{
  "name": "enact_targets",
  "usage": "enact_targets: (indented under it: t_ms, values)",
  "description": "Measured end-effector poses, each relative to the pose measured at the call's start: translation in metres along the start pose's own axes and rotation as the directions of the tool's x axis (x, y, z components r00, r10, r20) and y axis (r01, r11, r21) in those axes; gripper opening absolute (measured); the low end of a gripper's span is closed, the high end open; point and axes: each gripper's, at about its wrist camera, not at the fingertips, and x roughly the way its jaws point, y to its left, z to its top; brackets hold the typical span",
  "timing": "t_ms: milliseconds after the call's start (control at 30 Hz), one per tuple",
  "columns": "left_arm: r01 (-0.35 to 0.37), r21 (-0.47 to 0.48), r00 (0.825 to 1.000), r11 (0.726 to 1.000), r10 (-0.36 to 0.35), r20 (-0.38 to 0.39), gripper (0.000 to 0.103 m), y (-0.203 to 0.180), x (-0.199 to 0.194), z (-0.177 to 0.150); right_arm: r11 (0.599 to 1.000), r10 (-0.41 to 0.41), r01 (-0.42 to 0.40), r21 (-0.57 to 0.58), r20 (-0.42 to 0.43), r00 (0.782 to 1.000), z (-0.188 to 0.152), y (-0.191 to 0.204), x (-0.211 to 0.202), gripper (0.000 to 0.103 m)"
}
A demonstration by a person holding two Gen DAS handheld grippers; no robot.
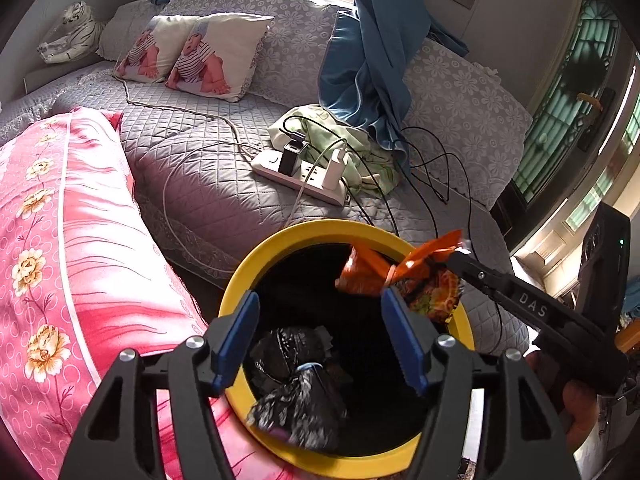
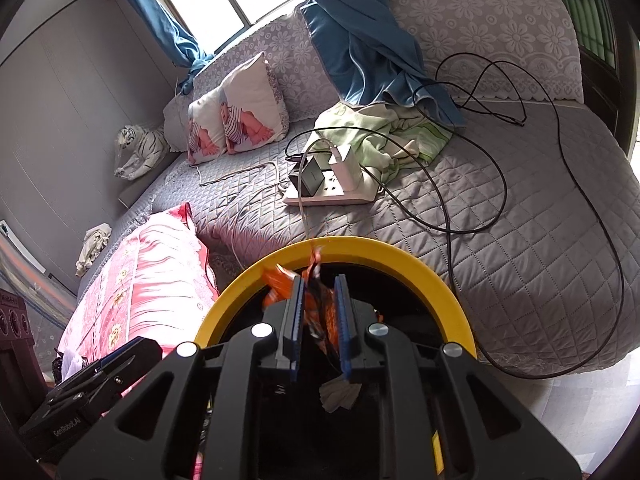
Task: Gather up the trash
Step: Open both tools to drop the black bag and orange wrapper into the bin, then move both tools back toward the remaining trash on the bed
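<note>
A yellow-rimmed trash bin [image 1: 280, 240] with a black inside stands against the bed; it also shows in the right wrist view [image 2: 420, 264]. My right gripper [image 2: 318, 292] is shut on an orange snack wrapper [image 2: 320, 312] and holds it over the bin's mouth; the wrapper [image 1: 400, 276] and that gripper [image 1: 460, 258] show in the left wrist view. My left gripper [image 1: 318, 304] is open and empty above the bin, its fingers [image 1: 244, 320] over the opening. A black crumpled bag [image 1: 296, 384] lies inside the bin. White tissue [image 2: 340, 394] shows below my right fingers.
The grey quilted bed [image 1: 208, 184] holds a white power strip [image 1: 304, 176] with chargers, black cables [image 2: 500, 184], green cloth [image 2: 384, 128] and a blue curtain [image 1: 372, 60]. A pink floral pillow [image 1: 68, 264] lies left of the bin. Baby-print cushions [image 1: 200, 56] and a toy tiger [image 1: 72, 32] sit far back.
</note>
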Motion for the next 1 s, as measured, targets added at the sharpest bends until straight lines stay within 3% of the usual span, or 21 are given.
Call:
enact_targets:
  t_ms: [200, 367, 600, 667, 867, 1000]
  values:
    - [-0.002, -0.024, 1.000, 1.000, 0.002, 0.031, 0.061, 0.009, -0.016, 0.004, 1.000, 0.017, -0.017, -0.001, 0.014, 1.000, 0.002, 0.001, -0.008, 0.019]
    - [-0.026, -0.061, 0.995, 0.998, 0.032, 0.093, 0.061, 0.032, -0.051, 0.009, 0.996, 0.083, -0.081, -0.047, 0.031, 0.996, 0.000, 0.021, -0.019, 0.019]
    - [-0.110, -0.082, 0.974, 0.991, 0.124, 0.188, 0.062, 0.078, -0.116, 0.011, 0.971, 0.190, -0.188, -0.145, -0.002, 0.982, -0.010, 0.067, -0.023, 0.021]
    - [-0.129, -0.102, 0.967, 0.986, 0.148, 0.209, 0.062, 0.096, -0.138, 0.007, 0.959, 0.221, -0.222, -0.179, -0.023, 0.975, -0.016, 0.086, -0.023, 0.028]
    - [-0.241, -0.150, 0.927, 0.959, 0.273, 0.257, 0.070, 0.157, -0.210, -0.021, 0.891, 0.329, -0.351, -0.289, -0.124, 0.936, -0.042, 0.143, -0.021, 0.033]
    - [-0.318, -0.212, 0.894, 0.924, 0.366, 0.257, 0.076, 0.201, -0.255, -0.053, 0.809, 0.418, -0.478, -0.342, -0.238, 0.877, -0.070, 0.183, -0.019, 0.041]
